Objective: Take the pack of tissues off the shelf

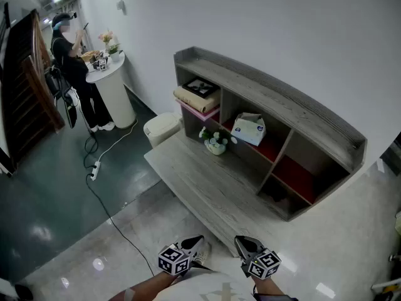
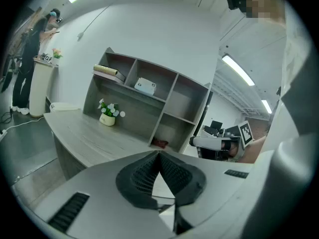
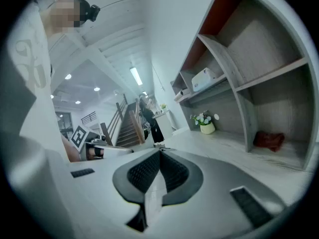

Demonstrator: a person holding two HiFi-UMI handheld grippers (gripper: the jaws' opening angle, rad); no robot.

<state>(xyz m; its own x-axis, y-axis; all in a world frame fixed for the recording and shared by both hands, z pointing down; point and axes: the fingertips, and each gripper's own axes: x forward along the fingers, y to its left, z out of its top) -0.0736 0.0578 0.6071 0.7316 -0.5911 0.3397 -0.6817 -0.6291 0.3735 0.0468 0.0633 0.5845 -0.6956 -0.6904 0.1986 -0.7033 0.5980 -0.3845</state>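
The white pack of tissues [image 1: 249, 129] lies in the upper middle compartment of the grey shelf unit [image 1: 326, 130], on a red-lined board. It also shows small in the left gripper view [image 2: 145, 86] and the right gripper view [image 3: 206, 78]. My left gripper [image 1: 197, 239] and right gripper [image 1: 240, 241] are low at the near edge of the head view, well short of the desk [image 1: 207, 187] and far from the tissues. In their own views the left gripper [image 2: 159, 154] and the right gripper [image 3: 160, 152] both have their jaws pressed together with nothing between them.
A small pot of white flowers [image 1: 216, 143] stands on the desk below the shelf. Stacked books [image 1: 198, 95] fill the upper left compartment, and a red thing [image 3: 269, 140] lies in a lower one. A white bin [image 1: 161, 127], a floor cable [image 1: 103, 168] and a person [image 1: 72, 68] at a round stand are at the left.
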